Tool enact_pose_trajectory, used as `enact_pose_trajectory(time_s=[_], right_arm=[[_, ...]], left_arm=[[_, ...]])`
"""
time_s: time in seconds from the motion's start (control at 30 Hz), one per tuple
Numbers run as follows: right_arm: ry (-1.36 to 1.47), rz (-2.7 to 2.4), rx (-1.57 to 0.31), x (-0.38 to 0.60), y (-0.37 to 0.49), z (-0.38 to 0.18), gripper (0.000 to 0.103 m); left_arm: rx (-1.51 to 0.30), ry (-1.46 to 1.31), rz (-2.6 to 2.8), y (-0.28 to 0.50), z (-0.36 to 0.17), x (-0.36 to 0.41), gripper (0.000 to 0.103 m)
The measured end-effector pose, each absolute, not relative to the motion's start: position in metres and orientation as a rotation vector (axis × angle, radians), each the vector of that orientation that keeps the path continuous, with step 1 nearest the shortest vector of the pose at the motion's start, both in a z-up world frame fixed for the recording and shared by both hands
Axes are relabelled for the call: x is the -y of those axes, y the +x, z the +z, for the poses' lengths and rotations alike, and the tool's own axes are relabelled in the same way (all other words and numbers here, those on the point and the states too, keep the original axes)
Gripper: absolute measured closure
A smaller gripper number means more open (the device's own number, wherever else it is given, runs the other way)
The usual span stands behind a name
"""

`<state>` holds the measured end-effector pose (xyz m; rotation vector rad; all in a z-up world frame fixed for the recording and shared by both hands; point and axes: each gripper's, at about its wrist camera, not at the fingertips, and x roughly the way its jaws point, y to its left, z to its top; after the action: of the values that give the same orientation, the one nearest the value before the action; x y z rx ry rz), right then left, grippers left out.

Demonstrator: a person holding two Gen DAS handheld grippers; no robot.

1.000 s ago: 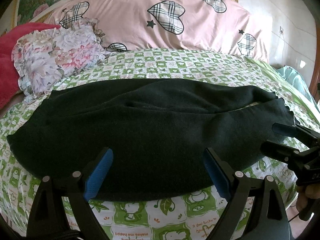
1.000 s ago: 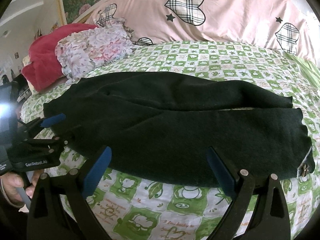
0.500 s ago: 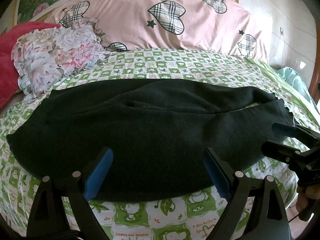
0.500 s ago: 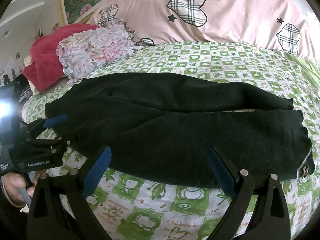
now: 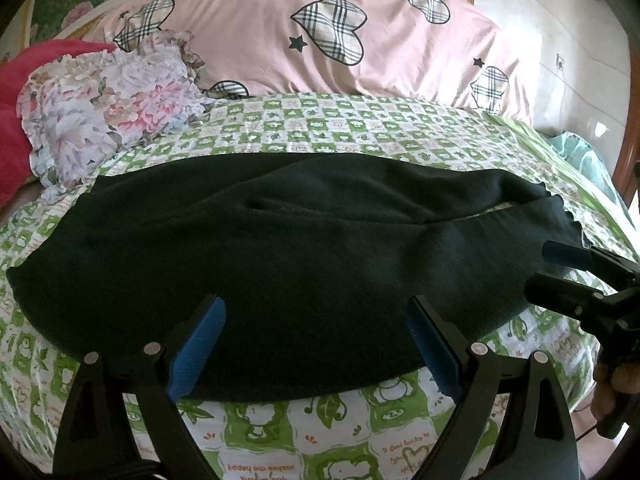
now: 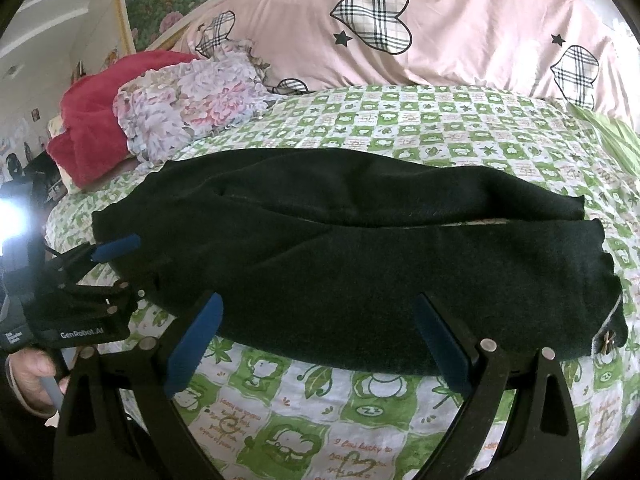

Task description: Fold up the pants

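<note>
Dark green pants (image 5: 280, 256) lie spread lengthwise across the bed, the two legs side by side, also in the right wrist view (image 6: 360, 256). My left gripper (image 5: 316, 344) is open and empty, its blue pads over the pants' near edge. My right gripper (image 6: 316, 344) is open and empty, just short of the pants' near edge. The right gripper also shows at the right of the left wrist view (image 5: 560, 272), open by the pants' right end. The left gripper shows at the left of the right wrist view (image 6: 108, 264), open by the pants' left end.
The bed has a green and white checked sheet (image 5: 340, 128). A floral pillow (image 5: 104, 108) and a red blanket (image 6: 92, 116) lie at the back left. A pink quilt with plaid hearts (image 5: 320, 36) lies along the back. A wall stands at the right.
Both grippers have crept slightly forward toward the pants. Their jaws stay open and the pants lie as before.
</note>
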<state>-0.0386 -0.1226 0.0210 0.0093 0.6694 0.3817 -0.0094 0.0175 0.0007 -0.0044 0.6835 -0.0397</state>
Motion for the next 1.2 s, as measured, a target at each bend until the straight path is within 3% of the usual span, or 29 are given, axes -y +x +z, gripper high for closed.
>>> enact_pose_trajectory(time_s=[1.2], right_arm=[[0.124,0.387,-0.698,0.154,-0.025,0.040,0.007]], left_arm=[[-0.803,0.060,-0.252,0.042,0.011,-0.008,0.010]])
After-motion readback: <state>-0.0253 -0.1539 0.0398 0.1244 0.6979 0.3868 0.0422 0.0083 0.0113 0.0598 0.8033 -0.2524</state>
